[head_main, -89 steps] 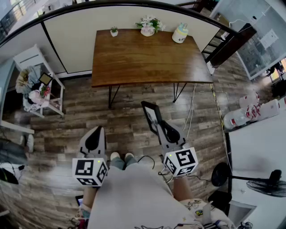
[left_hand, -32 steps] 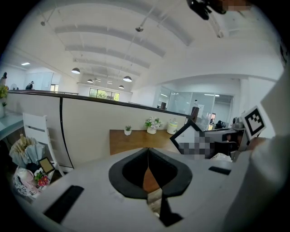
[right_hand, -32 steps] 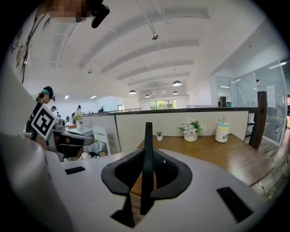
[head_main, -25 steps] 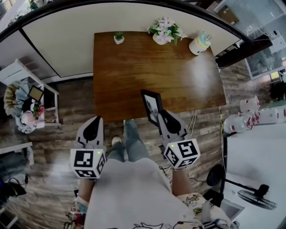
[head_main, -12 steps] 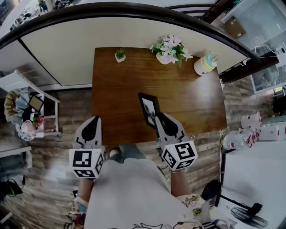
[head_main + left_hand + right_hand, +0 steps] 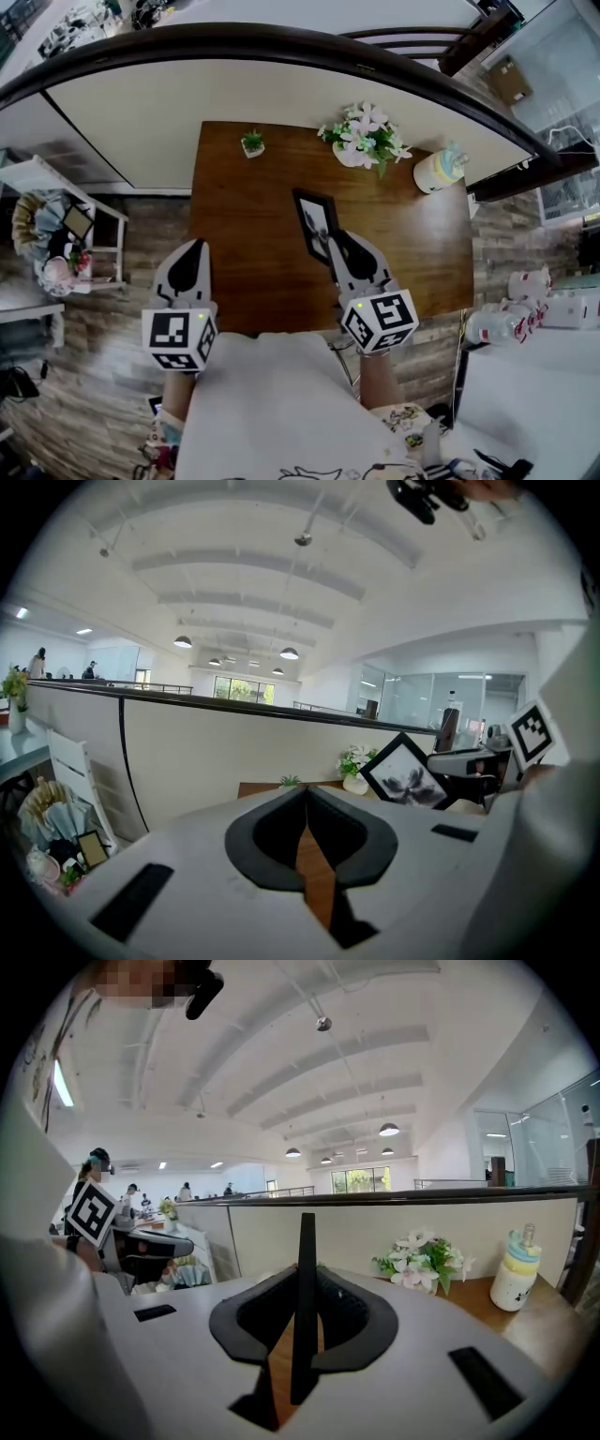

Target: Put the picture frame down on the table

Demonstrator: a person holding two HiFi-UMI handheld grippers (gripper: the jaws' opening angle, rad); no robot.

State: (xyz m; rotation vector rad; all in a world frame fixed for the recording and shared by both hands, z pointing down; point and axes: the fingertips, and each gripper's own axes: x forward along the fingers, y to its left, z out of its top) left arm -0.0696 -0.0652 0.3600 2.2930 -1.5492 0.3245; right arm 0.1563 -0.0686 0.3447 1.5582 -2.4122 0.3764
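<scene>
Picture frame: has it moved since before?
Yes. The picture frame, held by the right hand-held gripper, went from above the floor to above the table, nearer the flowers.

Open tabletop; flowers along far edge

No lettering, numbers or brand marks legible anywhere.

- Only signs: black-and-white square code patterns on the left cube, at the rear of the left gripper, and on the right cube, behind the right gripper. These are blocks, not characters.
- Picture frame at the right gripper's tips: dark print, no caption readable.
- Cream jar, beyond and right of the right gripper: no label can be made out.
</scene>
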